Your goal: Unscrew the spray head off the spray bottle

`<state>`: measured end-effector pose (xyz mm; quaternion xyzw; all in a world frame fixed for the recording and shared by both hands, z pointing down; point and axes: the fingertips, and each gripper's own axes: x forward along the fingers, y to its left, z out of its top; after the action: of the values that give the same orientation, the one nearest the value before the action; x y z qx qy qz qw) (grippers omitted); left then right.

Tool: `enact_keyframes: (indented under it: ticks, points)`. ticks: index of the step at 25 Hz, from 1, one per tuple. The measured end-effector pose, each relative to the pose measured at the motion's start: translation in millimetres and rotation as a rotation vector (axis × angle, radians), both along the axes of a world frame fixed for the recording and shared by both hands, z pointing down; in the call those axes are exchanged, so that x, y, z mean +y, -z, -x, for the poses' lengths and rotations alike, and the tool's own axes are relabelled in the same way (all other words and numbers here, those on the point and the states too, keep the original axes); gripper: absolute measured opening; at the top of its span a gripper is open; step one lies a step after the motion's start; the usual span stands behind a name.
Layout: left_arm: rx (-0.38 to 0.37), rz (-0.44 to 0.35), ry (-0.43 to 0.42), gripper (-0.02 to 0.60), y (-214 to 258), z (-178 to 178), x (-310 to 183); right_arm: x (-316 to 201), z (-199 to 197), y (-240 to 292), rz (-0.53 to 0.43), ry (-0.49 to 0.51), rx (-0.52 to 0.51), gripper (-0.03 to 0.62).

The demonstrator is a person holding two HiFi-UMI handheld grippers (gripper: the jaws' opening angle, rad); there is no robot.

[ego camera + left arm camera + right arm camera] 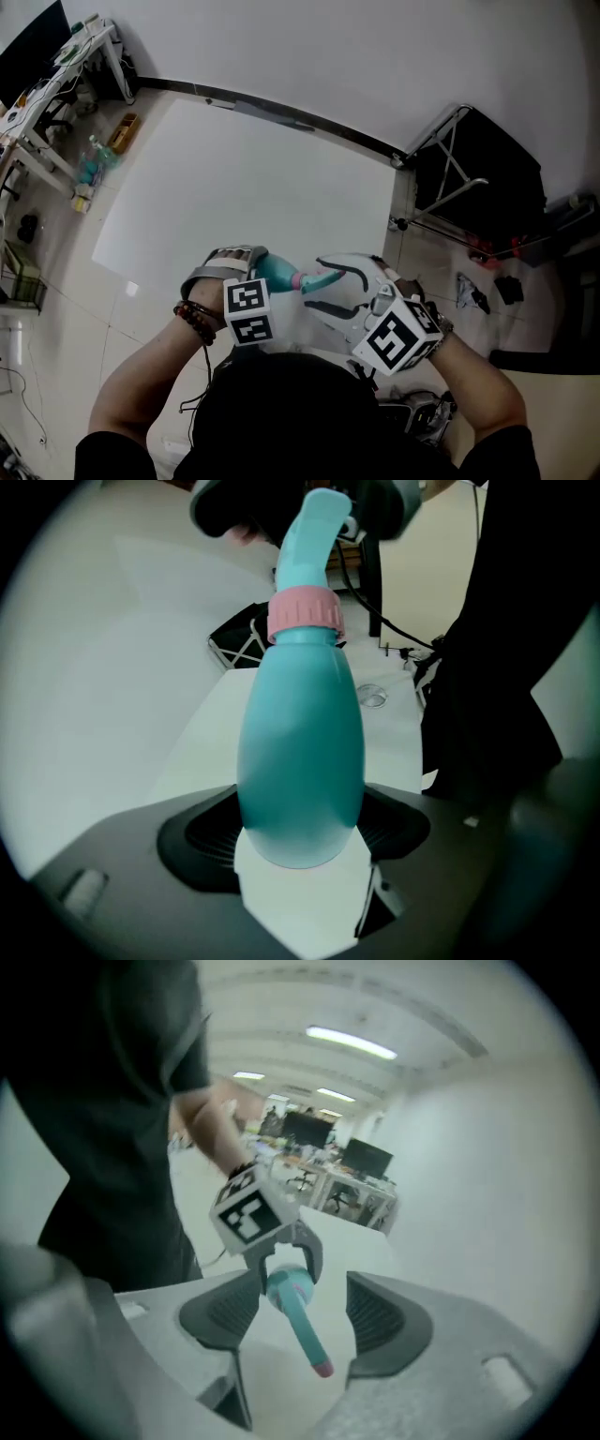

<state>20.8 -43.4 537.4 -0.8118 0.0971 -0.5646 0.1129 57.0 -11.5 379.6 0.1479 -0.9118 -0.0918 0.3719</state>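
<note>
A teal spray bottle (300, 752) with a pink collar (307, 614) lies level between my two grippers, over the near edge of a white table (234, 178). My left gripper (264, 272) is shut on the bottle's body, with the base seated between its dark pads (202, 829). The teal spray head (302, 1327), tipped by a pink nozzle (322, 1368), points into my right gripper (302, 1312). That gripper's jaws stand open on either side of the head, with a gap on both sides. In the head view the spray head (322, 277) reaches between the white right fingers (349, 272).
A black folding rack (478, 178) stands on the floor right of the table. Desks with clutter (56, 75) and some teal bottles (89, 169) are at the far left. A person's dark torso (487, 649) is close behind both grippers.
</note>
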Motion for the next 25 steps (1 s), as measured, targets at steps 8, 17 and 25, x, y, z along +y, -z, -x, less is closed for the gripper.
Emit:
enact_keyframes:
  ticks: [8,17,25]
  points:
    - [-0.021,-0.211,0.162,0.396,13.3,15.3,-48.0,-61.0,-51.9,36.1,0.939,-0.778,-0.773,0.27]
    - [-0.038,-0.376,0.198,0.396,32.0,13.3,-70.6,-46.3,-35.1,-20.0,1.354,-0.912,-0.935,0.27]
    - [0.003,-0.471,0.186,0.396,53.2,1.6,-75.3,-63.0,-10.2,-37.8,1.364,-0.977,-0.971,0.268]
